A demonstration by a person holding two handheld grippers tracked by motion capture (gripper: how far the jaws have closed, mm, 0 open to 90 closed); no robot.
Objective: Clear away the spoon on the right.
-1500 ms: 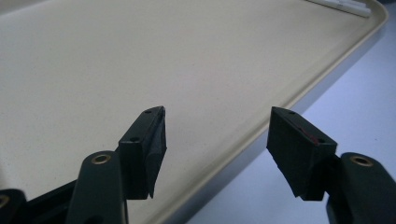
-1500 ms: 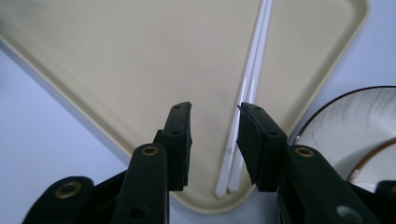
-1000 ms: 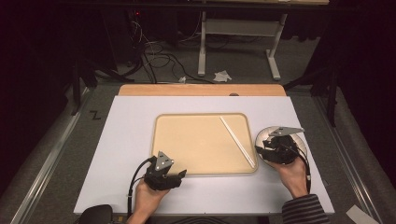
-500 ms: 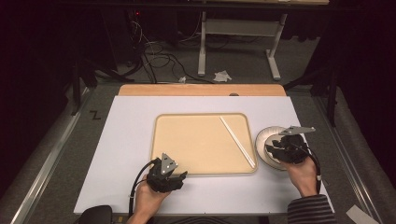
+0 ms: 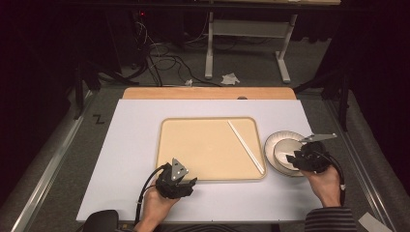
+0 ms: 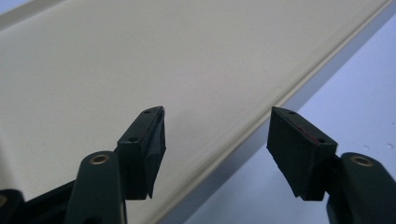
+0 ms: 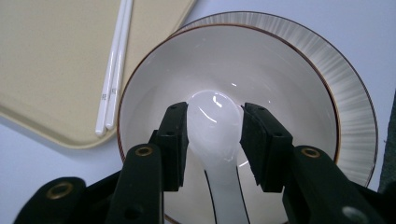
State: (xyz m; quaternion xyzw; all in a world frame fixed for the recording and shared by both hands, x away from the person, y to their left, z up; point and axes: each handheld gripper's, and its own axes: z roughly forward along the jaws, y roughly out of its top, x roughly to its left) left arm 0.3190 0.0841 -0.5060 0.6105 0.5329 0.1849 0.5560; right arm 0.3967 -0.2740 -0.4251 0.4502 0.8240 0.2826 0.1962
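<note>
A white ceramic spoon (image 7: pixel 212 126) lies in a white bowl (image 7: pixel 280 70) that stands on a ribbed plate (image 7: pixel 350 93), just right of the tan tray (image 5: pixel 203 145). My right gripper (image 7: pixel 215 140) reaches into the bowl (image 5: pixel 280 145) with its jaws on either side of the spoon's head. The jaws have just been opening and stand open around the spoon. A pair of white chopsticks (image 5: pixel 245 146) lies slantwise on the tray's right part. My left gripper (image 6: pixel 217 140) is open and empty, low over the tray's near rim (image 6: pixel 261 126).
The tray sits on a white board (image 5: pixel 130 159) that covers a wooden table (image 5: pixel 208 93). Beyond it are a dark floor with cables (image 5: pixel 159 63) and a metal stand (image 5: pixel 241 29). A sleeve (image 5: pixel 333 220) shows at the bottom right.
My right gripper has moved to the right, from the tray's right edge to over the bowl. The left gripper has stayed where it was.
</note>
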